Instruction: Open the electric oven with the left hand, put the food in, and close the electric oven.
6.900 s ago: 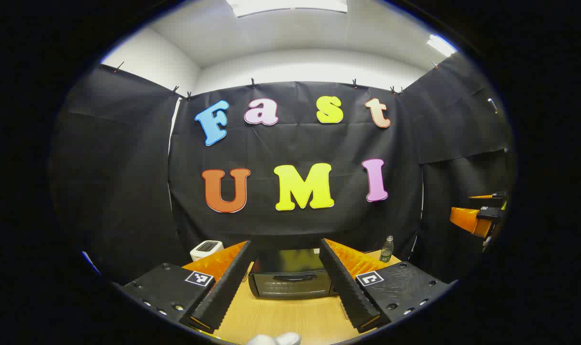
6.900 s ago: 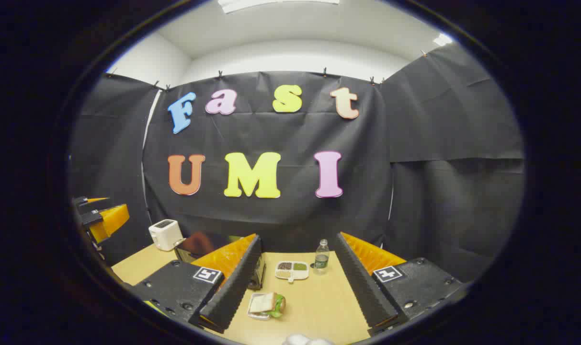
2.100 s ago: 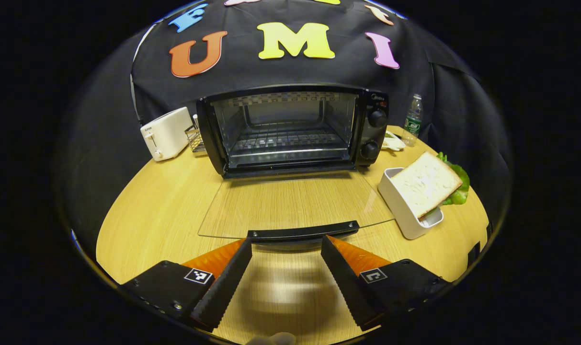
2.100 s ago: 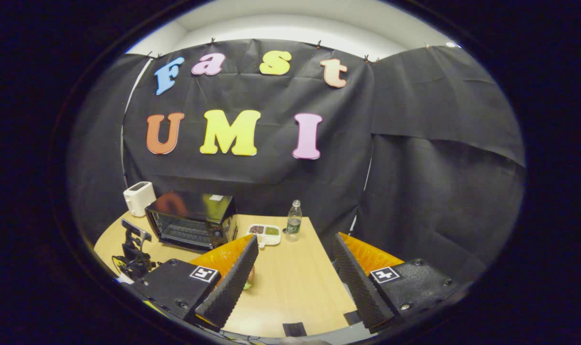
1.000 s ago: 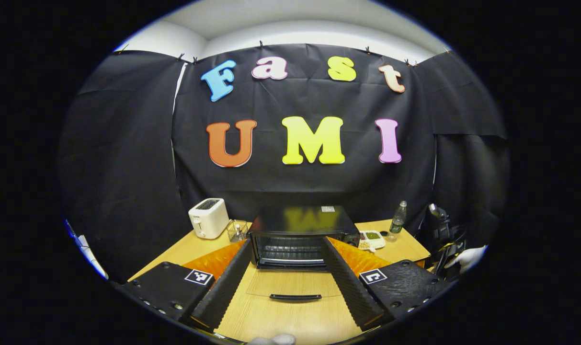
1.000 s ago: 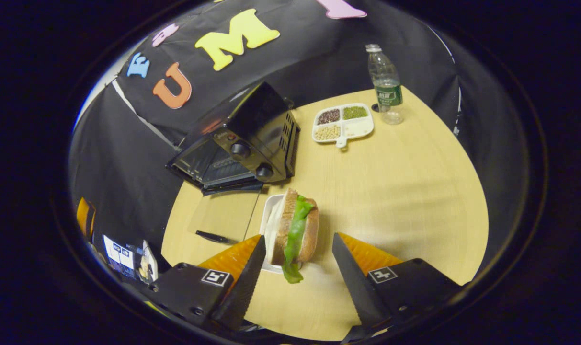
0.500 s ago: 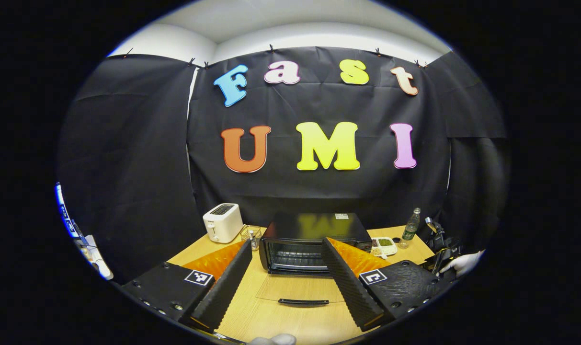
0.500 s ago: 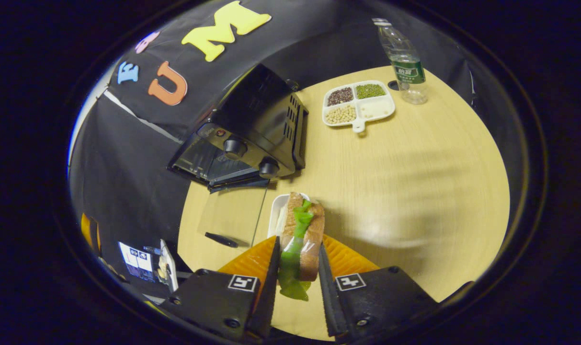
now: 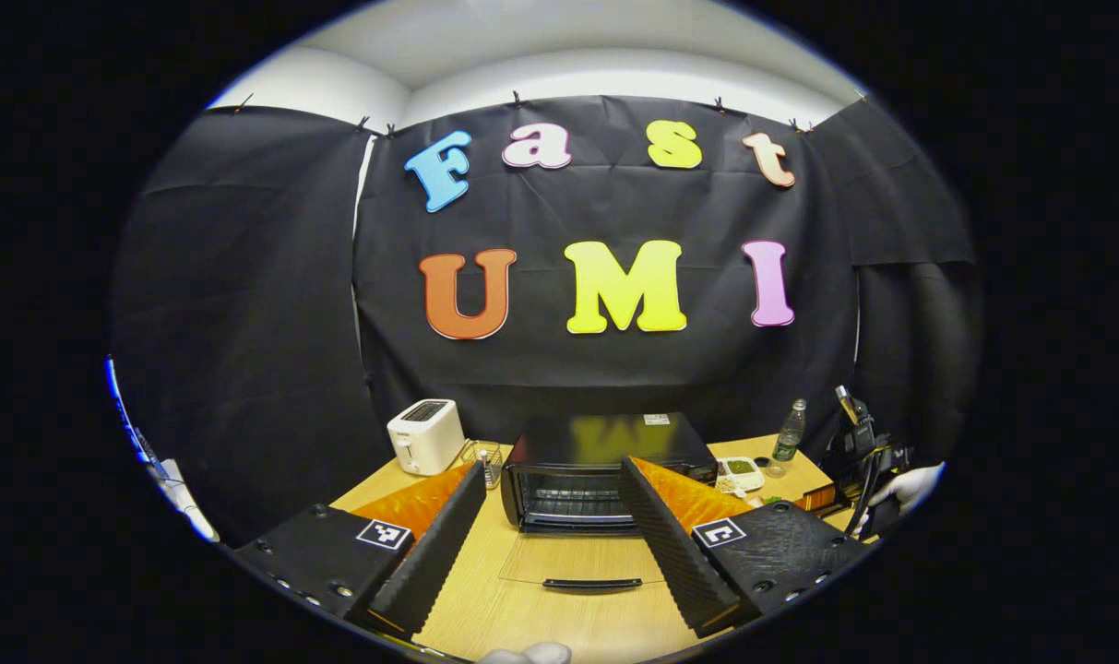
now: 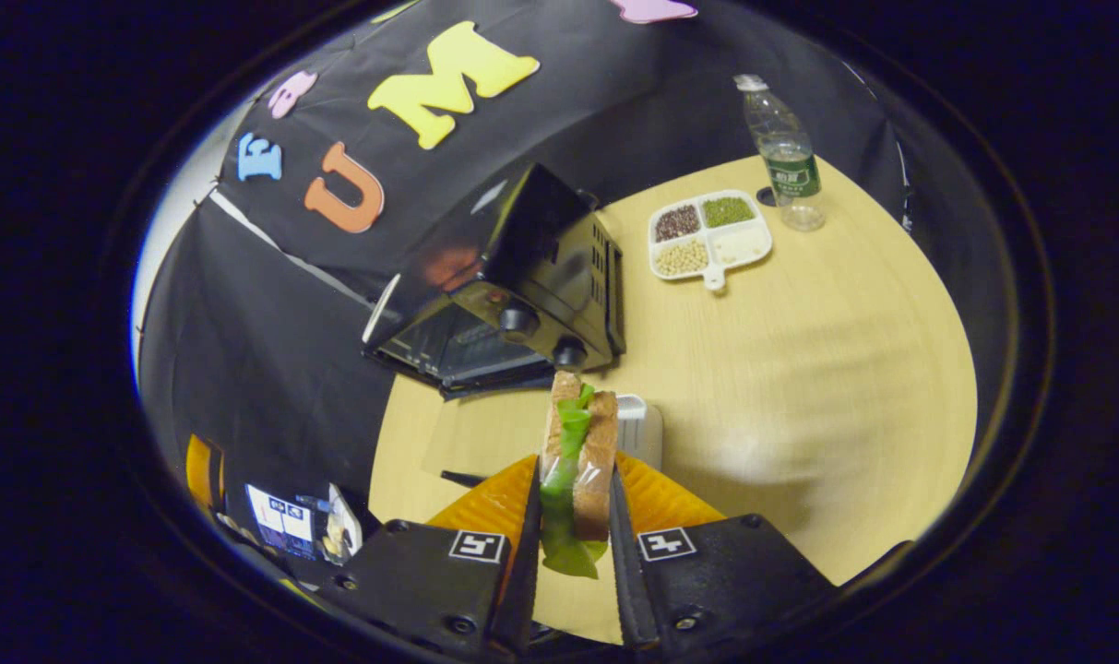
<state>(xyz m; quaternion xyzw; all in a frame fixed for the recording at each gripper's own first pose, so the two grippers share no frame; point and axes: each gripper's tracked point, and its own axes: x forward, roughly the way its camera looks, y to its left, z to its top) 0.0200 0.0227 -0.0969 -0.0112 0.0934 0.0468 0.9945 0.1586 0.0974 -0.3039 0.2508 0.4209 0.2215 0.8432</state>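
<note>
The black electric oven [image 9: 605,461] stands mid-table with its glass door [image 9: 582,558] lying flat, handle [image 9: 591,583] nearest me. My left gripper [image 9: 552,466] hangs open and empty, well back from and above the door. In the right gripper view my right gripper [image 10: 572,470] is shut on a sandwich [image 10: 579,456] of bread and green lettuce, held on edge above the table. A white tray [image 10: 639,426] sits just behind the sandwich. The oven [image 10: 522,277] lies ahead and to the left, its open door [image 10: 481,438] beside the sandwich.
A white toaster [image 9: 425,435] and a small wire rack [image 9: 487,454] stand left of the oven. A divided dish of beans [image 10: 709,235] and a water bottle [image 10: 785,152] sit at the far right. A gloved hand [image 9: 910,484] shows at the left gripper view's right edge.
The right gripper closed on the sandwich and lifted it off the white tray, shifting toward the oven. The left gripper, having opened the door, stays drawn back.
</note>
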